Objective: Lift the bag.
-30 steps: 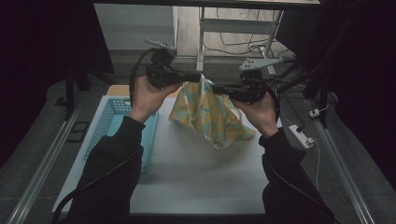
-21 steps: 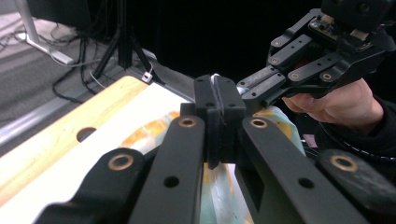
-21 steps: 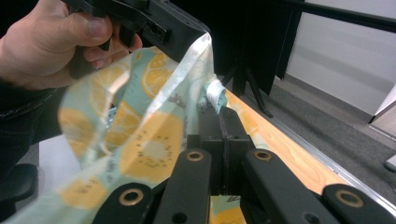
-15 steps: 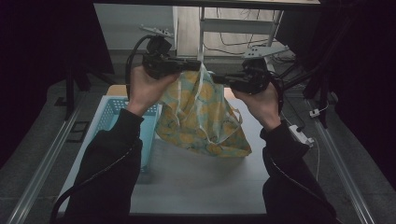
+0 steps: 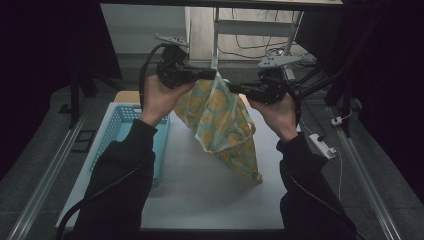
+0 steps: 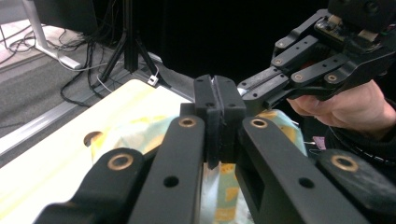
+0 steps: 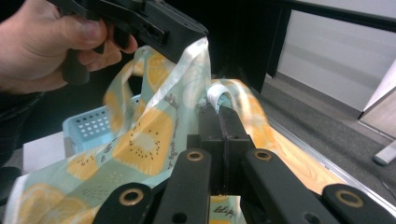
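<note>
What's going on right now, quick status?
Left gripper and right gripper both shut on the cloth. Cloth hangs above the table. Blue basket at left, nothing blocking.

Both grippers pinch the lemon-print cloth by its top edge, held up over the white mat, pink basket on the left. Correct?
Not quite: the basket is light blue, not pink, as the high view shows. The rest holds: the left gripper and right gripper pinch the lemon-print cloth by its top edge over the white mat.

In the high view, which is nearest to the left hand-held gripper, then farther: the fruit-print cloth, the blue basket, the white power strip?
1. Fruit-print cloth: clamped in the left hand-held gripper.
2. Blue basket: below it, left side of the table.
3. White power strip: far right edge.
</note>
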